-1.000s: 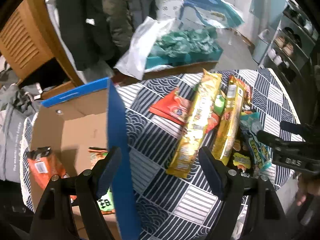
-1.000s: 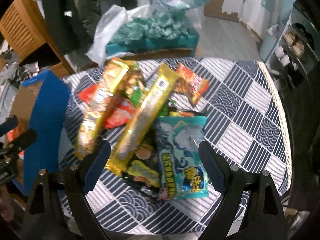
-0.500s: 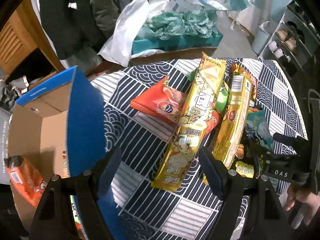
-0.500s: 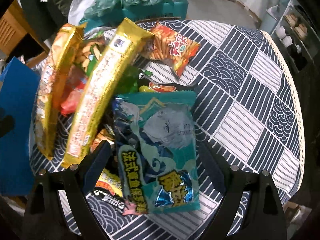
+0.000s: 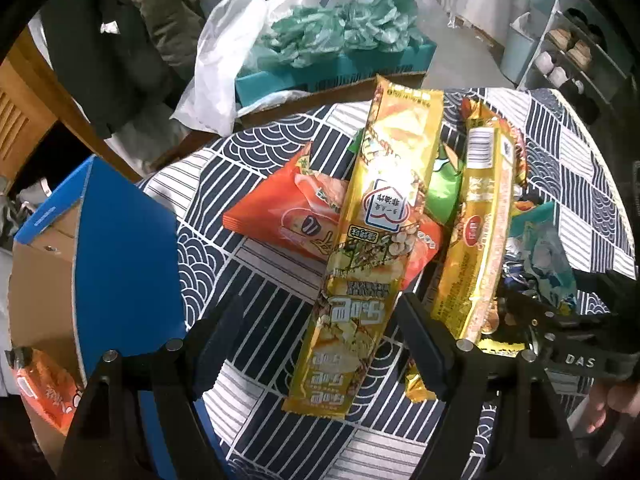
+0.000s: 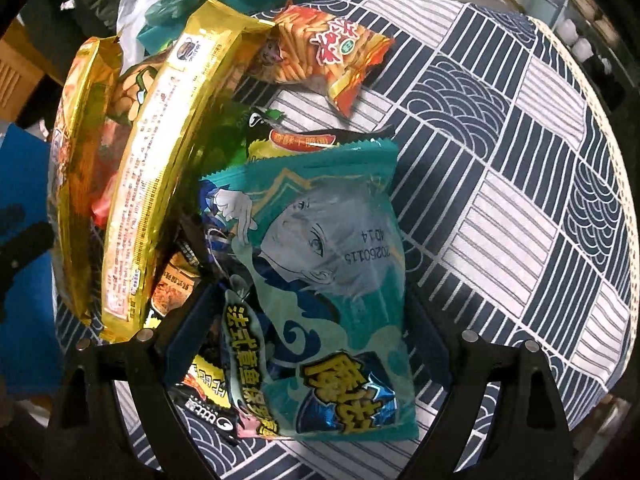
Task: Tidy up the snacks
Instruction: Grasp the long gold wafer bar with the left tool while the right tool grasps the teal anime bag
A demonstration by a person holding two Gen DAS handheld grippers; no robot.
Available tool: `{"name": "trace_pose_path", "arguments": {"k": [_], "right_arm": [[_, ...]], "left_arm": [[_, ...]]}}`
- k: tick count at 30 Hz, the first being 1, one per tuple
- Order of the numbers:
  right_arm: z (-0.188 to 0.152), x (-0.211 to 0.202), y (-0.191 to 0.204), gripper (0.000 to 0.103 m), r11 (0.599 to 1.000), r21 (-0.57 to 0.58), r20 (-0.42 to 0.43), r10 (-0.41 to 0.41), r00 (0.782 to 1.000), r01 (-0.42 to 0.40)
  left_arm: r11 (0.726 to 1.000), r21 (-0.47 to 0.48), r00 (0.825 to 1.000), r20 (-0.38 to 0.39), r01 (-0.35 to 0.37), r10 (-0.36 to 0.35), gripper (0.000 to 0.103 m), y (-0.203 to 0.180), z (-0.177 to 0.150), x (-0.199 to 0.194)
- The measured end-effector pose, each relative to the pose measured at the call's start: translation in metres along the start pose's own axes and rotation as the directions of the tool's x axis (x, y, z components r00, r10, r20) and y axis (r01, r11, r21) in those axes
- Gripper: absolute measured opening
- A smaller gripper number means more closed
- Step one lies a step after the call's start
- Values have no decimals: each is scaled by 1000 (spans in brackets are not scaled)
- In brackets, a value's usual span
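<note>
Snacks lie heaped on the worktop (image 6: 520, 128); the left gripper (image 5: 320, 336), jaws apart, straddles a long gold packet (image 5: 372, 248), the right gripper (image 6: 312, 320), jaws apart, a teal packet (image 6: 328, 248).

The left gripper (image 5: 320, 332), jaws spread, straddles the near end of a long gold snack packet (image 5: 372, 248) lying on the table (image 5: 248, 264).

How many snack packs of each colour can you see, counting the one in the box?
long gold packs: 2
orange-red packs: 3, one inside the cardboard box
teal pack: 1
green pack: 1
Total: 7, plus darker packs half buried in the pile, too hidden to count.
</note>
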State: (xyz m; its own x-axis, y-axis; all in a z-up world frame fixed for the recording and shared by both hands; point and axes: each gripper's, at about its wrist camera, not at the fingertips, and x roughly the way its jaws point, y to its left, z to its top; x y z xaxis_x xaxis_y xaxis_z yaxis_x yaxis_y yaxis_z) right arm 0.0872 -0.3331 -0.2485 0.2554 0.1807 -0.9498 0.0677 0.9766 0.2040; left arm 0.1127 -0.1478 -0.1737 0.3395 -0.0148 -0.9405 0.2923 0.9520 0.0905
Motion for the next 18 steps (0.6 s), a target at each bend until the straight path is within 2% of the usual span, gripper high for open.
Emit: {"name": "trace_pose_path", "arguments": {"k": [4, 6, 8, 10, 11, 13, 15, 17, 18], "right_arm": [[0, 3, -1, 89, 1000, 13, 0, 13, 1000, -13], [1, 4, 0, 86, 999, 16, 3, 28, 1000, -28], [3, 2, 0, 71, 1000, 16, 10, 26, 1000, -26], [7, -1, -1, 63, 1000, 21, 15, 14, 1000, -15], [8, -2, -1, 63, 1000, 28, 18, 14, 1000, -15], [8, -3, -3, 62, 999, 41, 24, 16, 1000, -17], [6, -7, -5, 62, 999, 41, 29, 9, 1000, -11], [6, -12, -6, 62, 999, 41, 44, 1, 999, -3], [2, -19, -7, 62, 999, 41, 50, -1, 999, -1]], "left_arm": [[1000, 9, 1000, -17, -7, 7, 81, -1, 2, 10], [1000, 17, 1000, -22, -9, 9, 80, -2, 4, 14], [1000, 24, 1000, -23, -11, 12, 80, -2, 5, 16], [999, 33, 1000, -19, -10, 11, 80, -3, 6, 18], [999, 34, 1000, -17, -7, 7, 80, -3, 6, 18], [999, 30, 1000, -10, 12, -11, 70, -2, 7, 18], [998, 20, 998, -12, 57, -57, 48, 0, 7, 17], [997, 11, 997, -18, 80, -80, 38, 0, 7, 15], [998, 14, 998, -10, 67, -67, 37, -1, 6, 13]]}}
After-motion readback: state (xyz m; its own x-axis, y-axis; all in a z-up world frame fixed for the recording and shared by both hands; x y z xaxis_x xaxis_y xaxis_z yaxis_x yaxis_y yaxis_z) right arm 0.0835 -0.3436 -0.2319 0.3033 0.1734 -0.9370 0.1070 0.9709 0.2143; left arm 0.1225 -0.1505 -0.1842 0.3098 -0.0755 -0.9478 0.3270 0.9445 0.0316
